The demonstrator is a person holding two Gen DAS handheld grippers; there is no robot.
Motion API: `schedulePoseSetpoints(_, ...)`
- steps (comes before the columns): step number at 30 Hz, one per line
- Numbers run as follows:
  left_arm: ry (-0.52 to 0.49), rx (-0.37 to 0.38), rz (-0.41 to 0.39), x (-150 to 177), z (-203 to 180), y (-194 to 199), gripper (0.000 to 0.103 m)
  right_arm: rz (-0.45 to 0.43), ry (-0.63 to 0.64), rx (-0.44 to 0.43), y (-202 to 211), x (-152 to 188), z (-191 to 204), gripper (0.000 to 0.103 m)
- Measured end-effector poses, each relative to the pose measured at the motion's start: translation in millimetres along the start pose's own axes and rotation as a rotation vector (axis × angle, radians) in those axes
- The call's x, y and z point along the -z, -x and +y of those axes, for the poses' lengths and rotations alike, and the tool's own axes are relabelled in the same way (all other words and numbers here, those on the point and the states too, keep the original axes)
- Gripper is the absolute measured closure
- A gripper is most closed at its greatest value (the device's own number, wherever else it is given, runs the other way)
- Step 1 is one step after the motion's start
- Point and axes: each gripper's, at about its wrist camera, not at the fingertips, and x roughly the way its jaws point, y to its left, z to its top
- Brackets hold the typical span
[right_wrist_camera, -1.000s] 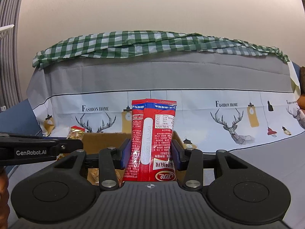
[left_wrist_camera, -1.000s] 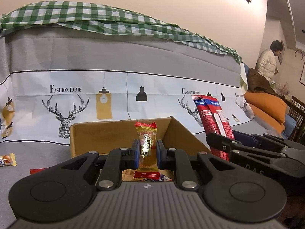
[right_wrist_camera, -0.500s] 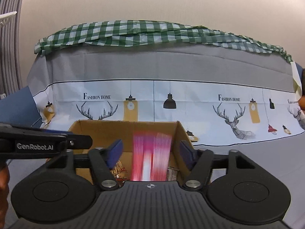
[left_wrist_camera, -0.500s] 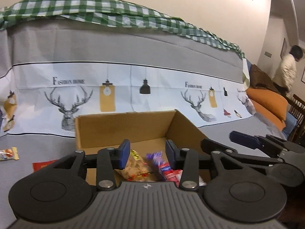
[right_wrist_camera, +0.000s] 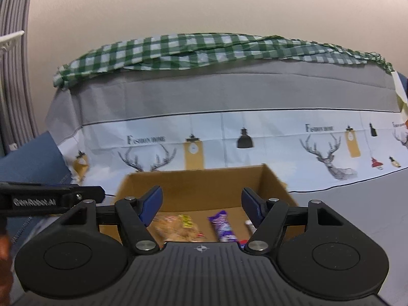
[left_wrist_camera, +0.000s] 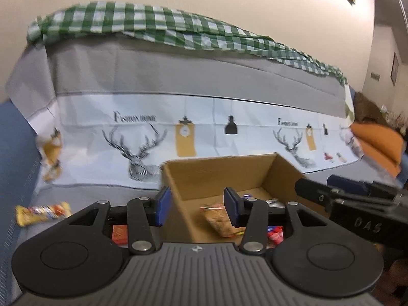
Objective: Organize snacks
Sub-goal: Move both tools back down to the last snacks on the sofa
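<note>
Left claw (left_wrist_camera: 195, 205) opening, blue pads apart with nothing gripped between them, poised over the near left wall of the open brown cardboard box (left_wrist_camera: 219, 173). Right claw (right_wrist_camera: 201, 205) spread wide, also empty, hanging over the same box (right_wrist_camera: 204, 182) from its near side. Seen lying loose on the box floor from the right wrist: a clear-wrapped pale snack pack with a yellow label (right_wrist_camera: 176, 227), a purple-wrapped bar (right_wrist_camera: 221, 225), and a small silvery packet (right_wrist_camera: 249, 225) close to the right pad. Same clear-wrapped pack (left_wrist_camera: 219, 219) visible through the left wrist, partly behind the right pad. Outside the box, on the grey cloth-covered surface (left_wrist_camera: 84, 191): a yellow-and-orange wrapped bar (left_wrist_camera: 42, 210) well to the left, and a small red packet (left_wrist_camera: 119, 233) just beside the box, half hidden under the left claw. Beyond the box, a grey-and-white cover printed with deer heads and lamps (right_wrist_camera: 229, 137), topped with green checked cloth (right_wrist_camera: 216, 48).
</note>
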Motion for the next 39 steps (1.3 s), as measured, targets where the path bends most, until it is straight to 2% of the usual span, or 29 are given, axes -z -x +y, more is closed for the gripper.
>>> schedulePoseSetpoints(3, -0.098, -0.052, -0.014, 2.0, 10.4, -0.7, 0.053, -0.01, -0.014, -0.035, -1.3, 0.1, 17.7, 0.033)
schedulePoseSetpoints(5, -0.109, -0.075, -0.007, 2.2, 23.6, -4.1, 0.053, -0.017, -0.02, -0.06, -2.1, 0.0, 29.8, 0.035)
schedulePoseSetpoints(8, -0.095, -0.095, 0.01, 1.9, 46.7, -9.4, 0.053, -0.029, -0.031, -0.103, -3.3, 0.2, 49.2, 0.043)
schedulePoseSetpoints(10, -0.08, -0.126, 0.033, 1.2, 62.9, -12.7, 0.051, -0.037, -0.034, -0.124, -4.5, 1.5, 62.6, 0.058)
schedulePoseSetpoints(11, -0.061, -0.141, 0.046, 0.7, 71.9, -14.3, 0.051, -0.041, -0.034, -0.131, -5.0, 1.8, 68.5, 0.061)
schedulePoseSetpoints(13, -0.012, -0.205, 0.068, 0.0, 93.5, -16.3, 0.052, -0.046, -0.035, -0.162, -7.0, 2.8, 82.1, 0.072)
schedulePoseSetpoints(14, 0.014, -0.236, 0.074, 0.2, 104.8, -16.8, 0.053, -0.047, -0.035, -0.177, -7.9, 3.3, 88.9, 0.074)
schedulePoseSetpoints(15, 0.038, -0.258, 0.076, 1.3, 114.2, -18.0, 0.059, -0.048, -0.034, -0.191, -8.8, 4.1, 95.3, 0.075)
schedulePoseSetpoints(16, 0.064, -0.275, 0.081, 3.0, 123.7, -19.4, 0.071, -0.045, -0.032, -0.209, -10.2, 5.2, 102.5, 0.076)
schedulePoseSetpoints(18, 0.103, -0.31, 0.109, 6.5, 140.3, -24.4, 0.085, -0.033, -0.02, -0.24, -14.4, 8.1, 117.1, 0.076)
schedulePoseSetpoints(20, 0.111, -0.336, 0.127, 6.8, 151.4, -29.6, 0.091, -0.017, 0.001, -0.26, -20.3, 12.2, 132.3, 0.076)
schedulePoseSetpoints(26, 0.139, -0.363, 0.124, 2.3, 177.8, -37.0, 0.092, 0.049, 0.005, -0.293, -39.9, 24.0, 165.8, 0.076)
schedulePoseSetpoints(31, 0.235, -0.402, 0.141, 3.6, 200.5, -39.3, 0.092, 0.181, -0.085, -0.292, -62.1, 37.5, 176.4, 0.074)
schedulePoseSetpoints(36, 0.259, -0.416, 0.127, -0.8, 208.9, -40.7, 0.092, 0.272, -0.162, -0.242, -96.2, 51.7, 183.6, 0.069)
schedulePoseSetpoints(39, 0.262, -0.403, 0.127, -2.2, 209.5, -42.3, 0.092, 0.313, -0.199, -0.187, -123.0, 60.6, 188.1, 0.061)
